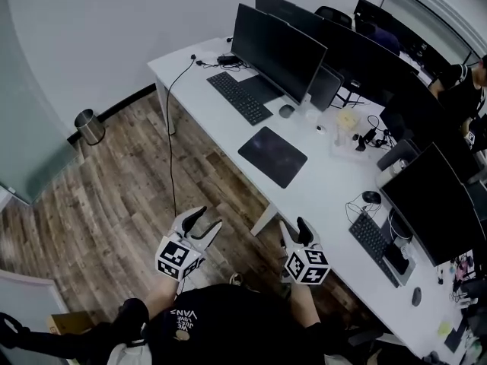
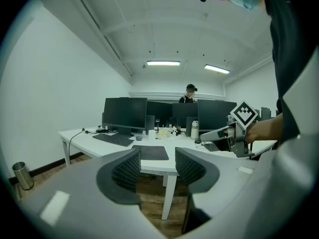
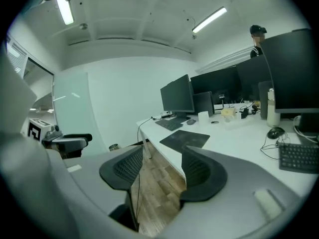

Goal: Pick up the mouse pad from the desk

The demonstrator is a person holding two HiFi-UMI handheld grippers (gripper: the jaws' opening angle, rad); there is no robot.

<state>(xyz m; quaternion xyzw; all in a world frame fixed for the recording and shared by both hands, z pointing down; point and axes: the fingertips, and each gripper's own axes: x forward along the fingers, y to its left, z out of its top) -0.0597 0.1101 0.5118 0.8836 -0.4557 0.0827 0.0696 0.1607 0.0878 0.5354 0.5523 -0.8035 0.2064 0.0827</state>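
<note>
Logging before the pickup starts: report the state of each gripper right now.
Left gripper: open, holding nothing.
Right gripper: open, holding nothing.
The mouse pad lies untouched on the desk.

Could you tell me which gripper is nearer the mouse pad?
Right. The right gripper hovers by the desk edge, just short of the mouse pad; the left gripper is farther off to its left, over the floor.

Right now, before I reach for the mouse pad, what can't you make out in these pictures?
Mouse pad: left gripper view, one near corner behind a jaw.
Clutter by the monitors: head view, too small to name.
Desk: head view, lower right end cut off by the picture's edge.
</note>
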